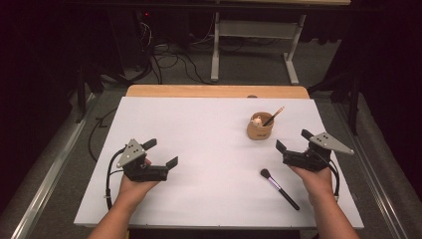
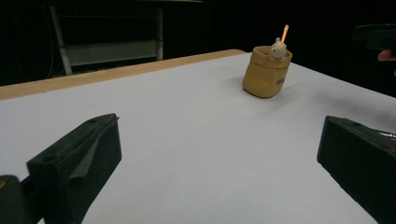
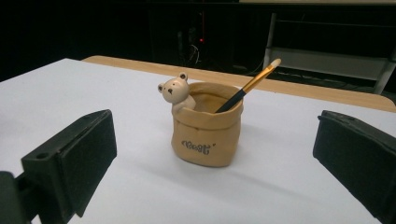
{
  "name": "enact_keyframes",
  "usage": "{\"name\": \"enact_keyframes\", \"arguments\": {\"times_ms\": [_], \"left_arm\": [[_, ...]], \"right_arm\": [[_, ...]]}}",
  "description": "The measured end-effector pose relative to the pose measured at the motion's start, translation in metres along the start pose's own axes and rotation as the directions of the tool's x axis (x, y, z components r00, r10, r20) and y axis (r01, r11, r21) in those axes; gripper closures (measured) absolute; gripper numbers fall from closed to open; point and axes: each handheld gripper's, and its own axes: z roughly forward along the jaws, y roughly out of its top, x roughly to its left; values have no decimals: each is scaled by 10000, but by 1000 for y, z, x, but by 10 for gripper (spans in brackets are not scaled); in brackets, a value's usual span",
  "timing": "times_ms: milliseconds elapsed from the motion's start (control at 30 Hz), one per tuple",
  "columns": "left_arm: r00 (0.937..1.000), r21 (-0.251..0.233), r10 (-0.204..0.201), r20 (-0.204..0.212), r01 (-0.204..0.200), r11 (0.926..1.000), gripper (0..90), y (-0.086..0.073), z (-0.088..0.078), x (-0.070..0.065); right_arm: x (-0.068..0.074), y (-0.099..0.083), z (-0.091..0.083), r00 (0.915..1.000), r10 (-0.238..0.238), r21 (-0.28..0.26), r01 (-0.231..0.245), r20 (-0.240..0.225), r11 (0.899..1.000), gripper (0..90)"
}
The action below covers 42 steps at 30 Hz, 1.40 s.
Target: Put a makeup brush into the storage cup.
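A tan sack-shaped pot (image 1: 260, 127) with a small bear figure (image 3: 176, 93) on its rim stands at the right rear of the white table cover (image 1: 199, 119). A thin yellow-handled brush (image 1: 273, 116) leans inside it. A black makeup brush (image 1: 279, 188) lies flat at the front right, bristles toward the middle. My right gripper (image 1: 293, 140) hovers open just in front and right of the pot, jaws facing it with nothing between them. At the front left, my left gripper (image 1: 160, 153) stays open and empty, and the pot (image 2: 266, 74) appears far off in the left gripper view.
The table's wooden far edge (image 1: 214, 91) runs behind the white cover. Beyond it are dark floor, loose cables (image 1: 169, 62) and the grey legs of another table (image 1: 215, 55). Open white surface lies between the two grippers.
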Motion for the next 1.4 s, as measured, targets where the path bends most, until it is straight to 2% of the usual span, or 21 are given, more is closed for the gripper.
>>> {"name": "enact_keyframes", "arguments": {"times_ms": [233, 500, 700, 800, 1000, 1200, 1400], "left_arm": [[10000, 87, -5, -76, 5, 10000, 6, -1, 0, 0], [10000, 109, 47, 9, -47, 9999, 6, -1, 1, -3], [10000, 100, 23, 28, -23, 9999, 6, -2, 1, -3], [10000, 110, 4, 56, -4, 9999, 6, -3, 1, -3], [10000, 62, -15, 69, 15, 10000, 6, -3, -1, -2], [9999, 102, 62, 113, -63, 9999, 6, -3, 0, -3], [9999, 68, -72, 92, 71, 10000, 6, -4, -2, -1]], "right_arm": [[0, -6, -16, 9998, -200, -171, 201, 42, 9997, 12], [-3, -17, -36, 9986, -475, -111, 477, 221, 9988, 12], [0, -21, -46, 9986, -464, -274, 471, 253, 9985, 13], [2, -21, -47, 9978, -615, -303, 623, 266, 9976, 13], [3, -19, -44, 9980, -539, -421, 553, 333, 9976, 13], [2, -21, -42, 9978, -516, -264, 527, 414, 9983, 14], [-1, -24, -38, 9971, -458, 67, 455, 605, 9989, 16]]}}
